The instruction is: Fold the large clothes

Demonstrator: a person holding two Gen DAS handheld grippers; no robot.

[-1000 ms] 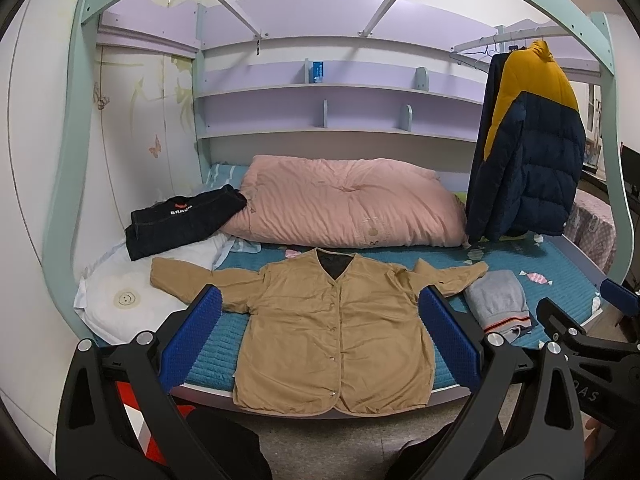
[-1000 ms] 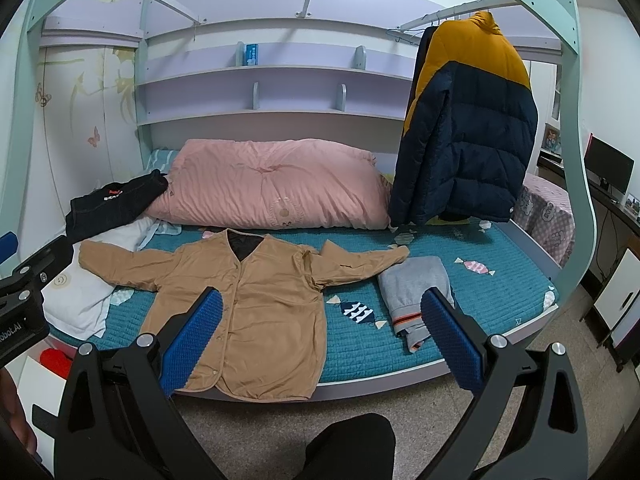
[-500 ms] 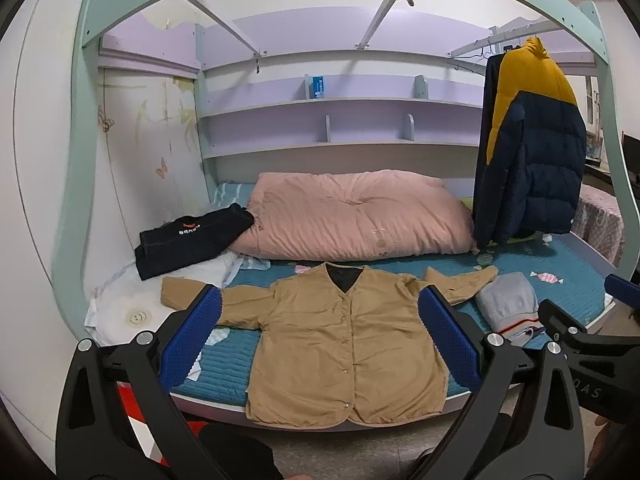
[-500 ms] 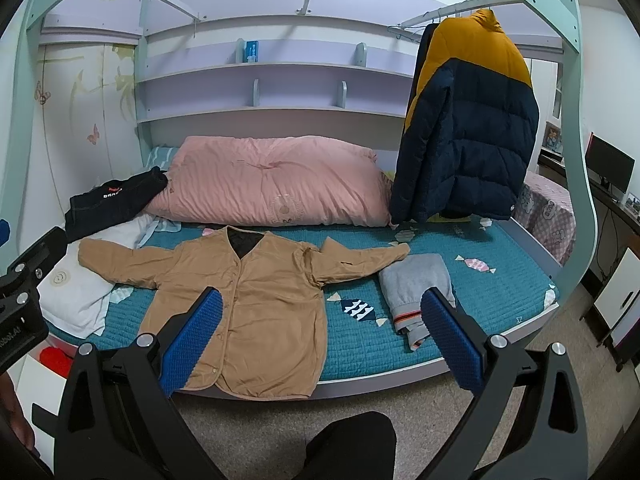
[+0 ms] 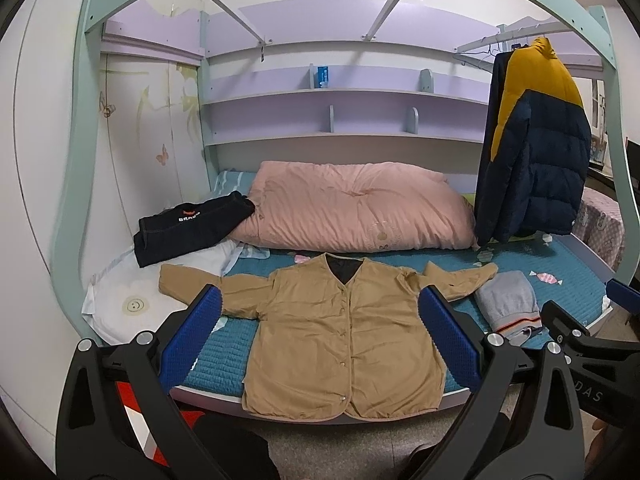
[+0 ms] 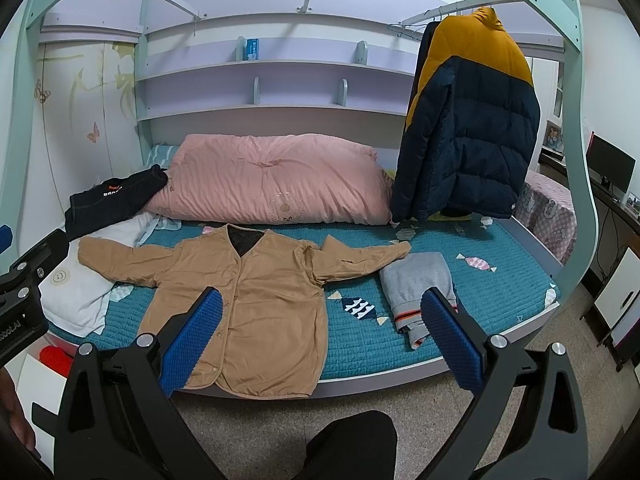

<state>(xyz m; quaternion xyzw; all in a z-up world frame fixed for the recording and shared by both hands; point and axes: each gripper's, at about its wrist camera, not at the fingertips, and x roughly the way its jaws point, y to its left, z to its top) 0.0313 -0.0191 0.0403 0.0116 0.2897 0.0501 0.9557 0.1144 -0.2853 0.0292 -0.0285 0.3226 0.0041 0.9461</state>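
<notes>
A tan button-front jacket lies spread flat on the teal bed cover, sleeves out to both sides and hem at the bed's front edge. The same jacket lies left of centre in the right wrist view. My left gripper is open, held back from the bed and empty, its blue pads framing the jacket. My right gripper is open and empty too, off the bed's front edge. The right gripper's body shows at the far right of the left wrist view.
A folded grey garment lies beside the jacket's right sleeve. A pink duvet fills the back of the bed. A dark folded garment rests on a white pillow at left. A navy and yellow puffer coat hangs at right.
The left wrist view has tilted up and shifted, so the jacket sits lower and further right in it. The right gripper has barely moved. Both stay open.
</notes>
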